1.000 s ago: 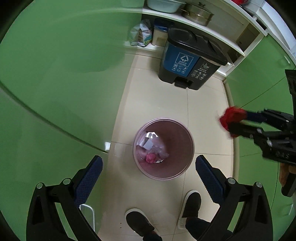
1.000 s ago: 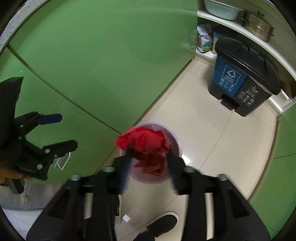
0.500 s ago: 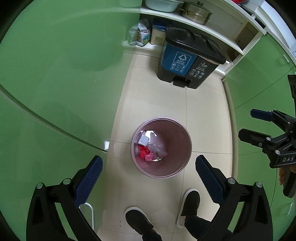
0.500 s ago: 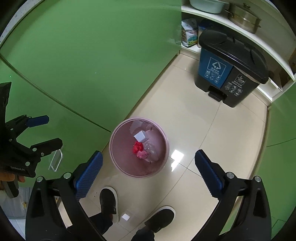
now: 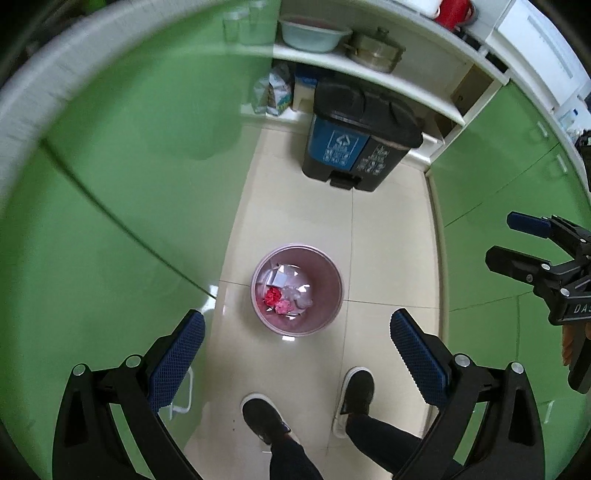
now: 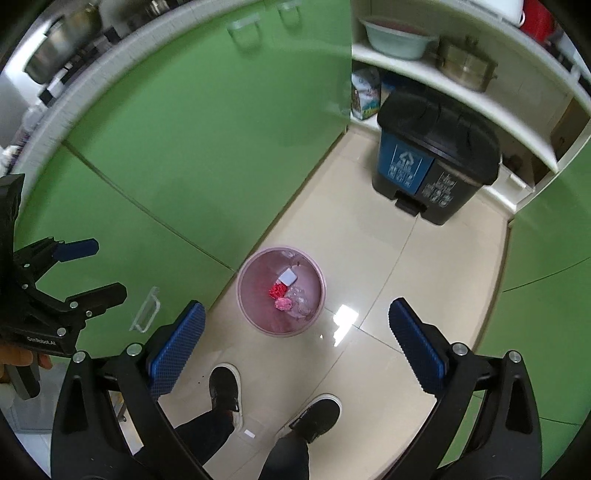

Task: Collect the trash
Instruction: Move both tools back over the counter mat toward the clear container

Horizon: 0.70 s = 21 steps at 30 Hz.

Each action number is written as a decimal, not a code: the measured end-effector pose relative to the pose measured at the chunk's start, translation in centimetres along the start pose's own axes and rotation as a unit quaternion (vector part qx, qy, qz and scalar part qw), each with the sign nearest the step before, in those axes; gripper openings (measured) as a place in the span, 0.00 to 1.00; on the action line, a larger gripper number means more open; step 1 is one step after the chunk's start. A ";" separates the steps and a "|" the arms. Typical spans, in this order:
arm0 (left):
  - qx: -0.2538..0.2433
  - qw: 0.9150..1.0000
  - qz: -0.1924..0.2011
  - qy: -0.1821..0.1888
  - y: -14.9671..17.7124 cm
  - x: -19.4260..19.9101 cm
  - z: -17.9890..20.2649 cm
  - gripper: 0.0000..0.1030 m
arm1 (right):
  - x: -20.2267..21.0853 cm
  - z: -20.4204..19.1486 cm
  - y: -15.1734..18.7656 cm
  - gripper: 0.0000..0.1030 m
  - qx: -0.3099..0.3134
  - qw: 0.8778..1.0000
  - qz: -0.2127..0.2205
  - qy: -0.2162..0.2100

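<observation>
Nearest to me, my left gripper [image 5: 297,347] hangs spread wide with nothing between its blue pads, pointing steeply down at the floor [image 5: 388,236]. My right gripper [image 6: 295,334] is likewise released, its jaws fully apart and empty. Just past the fingertips are my two dark shoes [image 6: 225,391], planted on the cream tiles.

A little beyond my feet stands the pink bin [image 5: 334,295], round and open-topped, beside the green cabinet doors [image 5: 129,184]. The trash lies at its bottom: a red crumpled wad [image 6: 277,291], touching a paler pink wad [image 6: 283,304], with a white piece [image 6: 288,276] and some clear plastic just beside them.

Farther on, well apart from the pink bin, a black pedal bin [image 6: 436,147] with a blue front panel sits against the white shelves [image 5: 369,74]. On the shelf above it rest a pale basin [image 5: 314,35] and a lidded metal pot [image 5: 375,50].
</observation>
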<state>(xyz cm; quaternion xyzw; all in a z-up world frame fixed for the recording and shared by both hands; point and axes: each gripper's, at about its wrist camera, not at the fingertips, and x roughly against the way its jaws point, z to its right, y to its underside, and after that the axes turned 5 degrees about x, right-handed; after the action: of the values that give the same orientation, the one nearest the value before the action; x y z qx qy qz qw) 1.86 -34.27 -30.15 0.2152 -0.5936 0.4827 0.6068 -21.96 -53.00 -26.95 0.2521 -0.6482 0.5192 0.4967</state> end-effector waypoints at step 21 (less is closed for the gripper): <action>0.168 0.975 0.113 -0.092 7.1 27.4 -7.7 0.94 | 20.5 -17.2 -6.6 0.96 0.174 0.977 0.076 -0.096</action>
<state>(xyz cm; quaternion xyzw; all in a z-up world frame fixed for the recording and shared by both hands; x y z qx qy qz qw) -4.86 -15.70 -8.50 0.2889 -0.5779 0.6192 0.4463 -17.61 -35.45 -6.16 0.3335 -0.6095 0.6338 0.3399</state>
